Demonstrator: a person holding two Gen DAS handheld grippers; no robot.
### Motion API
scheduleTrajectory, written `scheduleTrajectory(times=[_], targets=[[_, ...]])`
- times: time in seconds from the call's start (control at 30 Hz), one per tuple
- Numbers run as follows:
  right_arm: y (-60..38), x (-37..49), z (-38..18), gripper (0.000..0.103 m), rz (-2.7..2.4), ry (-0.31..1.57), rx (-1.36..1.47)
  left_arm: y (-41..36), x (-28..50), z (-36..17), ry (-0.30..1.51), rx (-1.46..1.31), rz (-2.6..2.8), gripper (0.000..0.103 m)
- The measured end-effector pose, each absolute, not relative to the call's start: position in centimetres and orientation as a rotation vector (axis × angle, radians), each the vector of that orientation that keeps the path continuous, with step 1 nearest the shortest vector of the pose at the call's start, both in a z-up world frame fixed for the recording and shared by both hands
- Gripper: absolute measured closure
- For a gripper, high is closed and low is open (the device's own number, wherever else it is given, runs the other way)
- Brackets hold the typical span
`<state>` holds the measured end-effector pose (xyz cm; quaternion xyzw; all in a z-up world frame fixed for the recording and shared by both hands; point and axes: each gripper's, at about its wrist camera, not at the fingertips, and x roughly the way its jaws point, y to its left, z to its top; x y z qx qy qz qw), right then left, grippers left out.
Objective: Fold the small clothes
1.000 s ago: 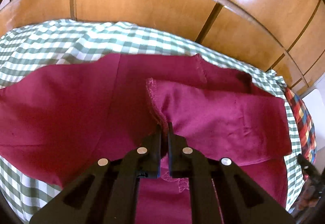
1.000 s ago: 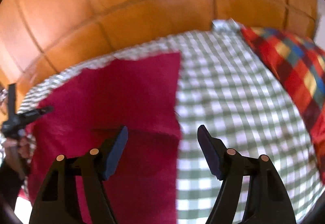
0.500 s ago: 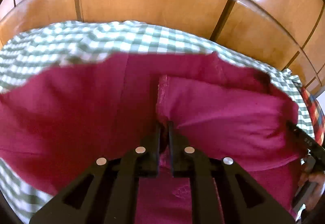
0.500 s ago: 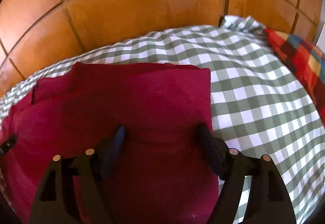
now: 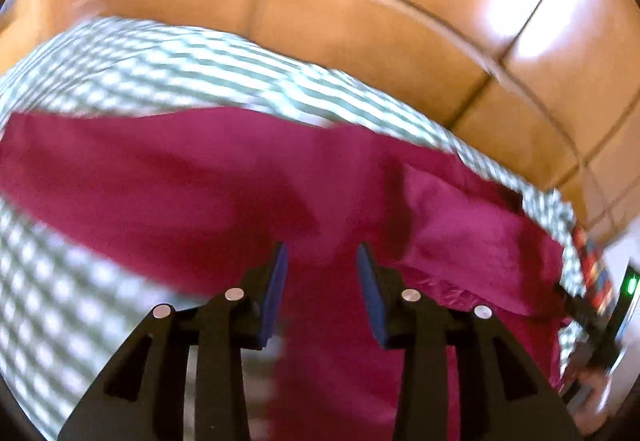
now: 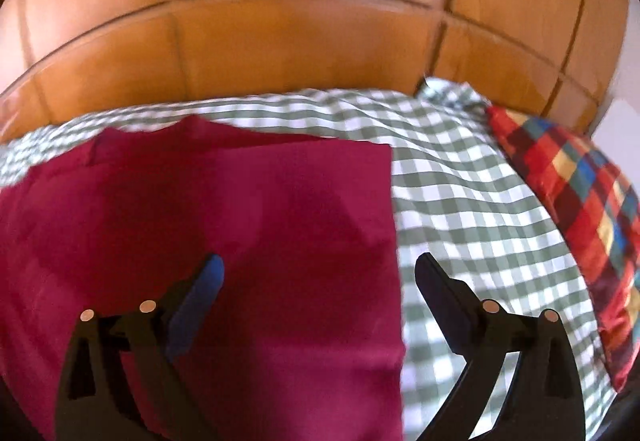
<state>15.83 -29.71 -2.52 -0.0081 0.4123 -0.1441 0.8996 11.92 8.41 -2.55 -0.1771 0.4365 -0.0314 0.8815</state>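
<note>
Both tools, left tool (image 5: 321,261) and right tool (image 6: 318,273), are opening empty over the soft, limp maroon garment (image 6: 248,225), best pinched at its edge.

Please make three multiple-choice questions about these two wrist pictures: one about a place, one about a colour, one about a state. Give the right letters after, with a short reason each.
1. Where does the multicoloured plaid pillow lie in the right wrist view?
A. right of the garment
B. on top of the garment
C. left of the garment

2. What colour is the cloth garment on the green-and-white checked bedsheet?
A. blue
B. dark magenta red
C. yellow

3. How is the garment's right part?
A. rolled into a ball
B. hanging in the air
C. folded over, lying flat

Answers: 1 A, the pillow sits at the bed's right edge, apart from the garment. 2 B, both views show it. 3 C, a straight folded edge lies on the sheet.
</note>
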Motion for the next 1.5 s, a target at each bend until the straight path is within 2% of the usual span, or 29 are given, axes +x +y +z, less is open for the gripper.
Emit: scheduleTrajectory(times=[0.1,0.17,0.23,0.27,0.5,0.67,0.73,0.97,1.0,1.03,1.07,1.2,1.37,1.5], targets=[[-26.8,14.2,-3.3,0.008,-0.225,0.867,-0.071,15.3,9.2,-2.8,0.859,-0.501,0.061,0.055],[-24.6,13.4,-4.4,0.008,-0.182,0.888,-0.122,19.2,7.9,-3.4,0.838,-0.565,0.147,0.053],[-23.4,13.0,-5.5,0.007,-0.162,0.914,-0.129,23.6,6.4,-4.1,0.819,-0.654,0.236,0.046],[-23.3,12.8,-5.9,0.004,-0.17,0.919,-0.123,25.8,5.6,-4.3,0.8,-0.697,0.283,0.044],[-25.3,13.1,-6.5,0.003,-0.128,0.962,0.036,35.6,4.1,-5.2,0.74,-0.847,0.457,0.045],[-25.0,12.8,-6.5,0.003,-0.135,0.957,0.024,39.1,5.9,-6.2,0.738,-0.926,0.449,0.06],[-25.0,12.7,-6.5,0.003,-0.135,0.95,0.02,39.4,7.0,-6.2,0.755,-0.912,0.466,0.063],[-25.2,12.8,-6.4,0.003,-0.137,0.946,0.018,41.1,10.0,-7.2,0.809,-0.942,0.541,0.064],[-25.2,12.8,-6.4,0.003,-0.136,0.947,0.018,41.2,10.5,-7.0,0.809,-0.937,0.546,0.073],[-25.2,12.8,-6.4,0.003,-0.137,0.946,0.017,41.3,10.7,-6.9,0.808,-0.935,0.531,0.1],[-25.3,12.8,-6.4,0.003,-0.136,0.946,0.018,41.3,11.1,-6.6,0.82,-0.936,0.499,0.097],[-25.3,12.8,-6.4,0.003,-0.135,0.946,0.018,38.1,12.1,-3.3,0.764,-0.858,0.383,0.098],[-25.2,12.8,-6.3,0.003,-0.134,0.945,0.019,29.1,13.0,2.6,0.682,-0.714,0.112,0.098],[-25.3,12.8,-6.3,0.003,-0.13,0.942,0.024,21.3,13.4,4.8,0.684,-0.608,-0.055,0.097]])
